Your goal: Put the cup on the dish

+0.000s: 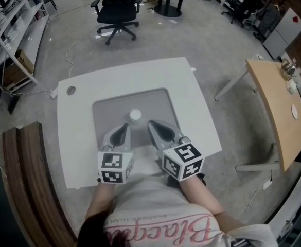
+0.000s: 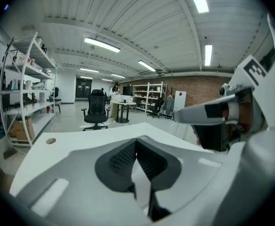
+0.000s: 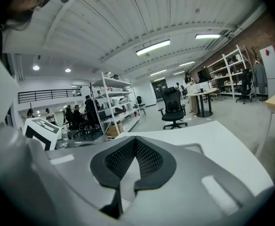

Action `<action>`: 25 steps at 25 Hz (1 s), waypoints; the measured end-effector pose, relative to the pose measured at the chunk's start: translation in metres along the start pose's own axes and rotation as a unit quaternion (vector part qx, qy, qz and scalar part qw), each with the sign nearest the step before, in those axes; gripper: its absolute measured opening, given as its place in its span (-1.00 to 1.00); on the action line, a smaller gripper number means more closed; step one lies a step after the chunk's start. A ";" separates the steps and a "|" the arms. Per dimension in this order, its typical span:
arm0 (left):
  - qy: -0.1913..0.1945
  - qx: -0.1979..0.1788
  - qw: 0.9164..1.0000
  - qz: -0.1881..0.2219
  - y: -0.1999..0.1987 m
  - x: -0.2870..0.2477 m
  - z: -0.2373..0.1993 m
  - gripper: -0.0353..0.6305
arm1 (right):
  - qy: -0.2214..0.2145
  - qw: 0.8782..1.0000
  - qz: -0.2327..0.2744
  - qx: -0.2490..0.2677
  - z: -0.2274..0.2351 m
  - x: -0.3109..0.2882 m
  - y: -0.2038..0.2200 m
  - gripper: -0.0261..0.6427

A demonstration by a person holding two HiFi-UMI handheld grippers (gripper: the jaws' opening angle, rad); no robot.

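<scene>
Item: cup (image 1: pixel 135 116). Small, white, on grey mat (image 1: pixel 105 112), middle of surface (image 1: pixel 88 89), just beyond your jaws.
Handling: likely light, stiff, smooth; may slip or tip. Grip across wall, low, gently.
Dish: not made out.
Your left gripper (image 1: pixel 122 133): jaws together, empty.
Your right gripper (image 1: pixel 159 130): jaws together, empty.

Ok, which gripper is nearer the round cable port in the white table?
Left. The left gripper is over the grey mat, right of the cable port; the right gripper is farther right, beside it.
</scene>
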State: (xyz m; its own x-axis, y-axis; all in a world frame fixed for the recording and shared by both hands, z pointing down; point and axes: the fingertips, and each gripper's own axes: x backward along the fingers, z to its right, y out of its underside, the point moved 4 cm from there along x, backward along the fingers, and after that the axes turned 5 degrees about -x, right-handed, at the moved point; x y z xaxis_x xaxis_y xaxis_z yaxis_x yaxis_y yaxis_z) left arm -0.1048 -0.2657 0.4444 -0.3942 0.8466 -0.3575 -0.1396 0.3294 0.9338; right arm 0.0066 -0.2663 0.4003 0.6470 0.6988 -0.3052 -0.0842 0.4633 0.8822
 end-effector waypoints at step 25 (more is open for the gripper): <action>0.025 0.060 0.997 0.042 -0.016 0.047 0.010 -0.89 | 0.010 0.998 0.055 0.026 -0.031 0.030 0.003 -0.92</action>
State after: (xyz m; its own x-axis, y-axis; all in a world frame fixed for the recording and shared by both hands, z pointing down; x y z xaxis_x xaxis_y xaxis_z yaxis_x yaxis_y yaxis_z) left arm -0.1122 -0.2274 0.4130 -0.4444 0.8526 -0.2749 0.0038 0.3087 0.9512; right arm 0.0025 -0.2271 0.3827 0.6209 0.7545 -0.2124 -0.1141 0.3551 0.9278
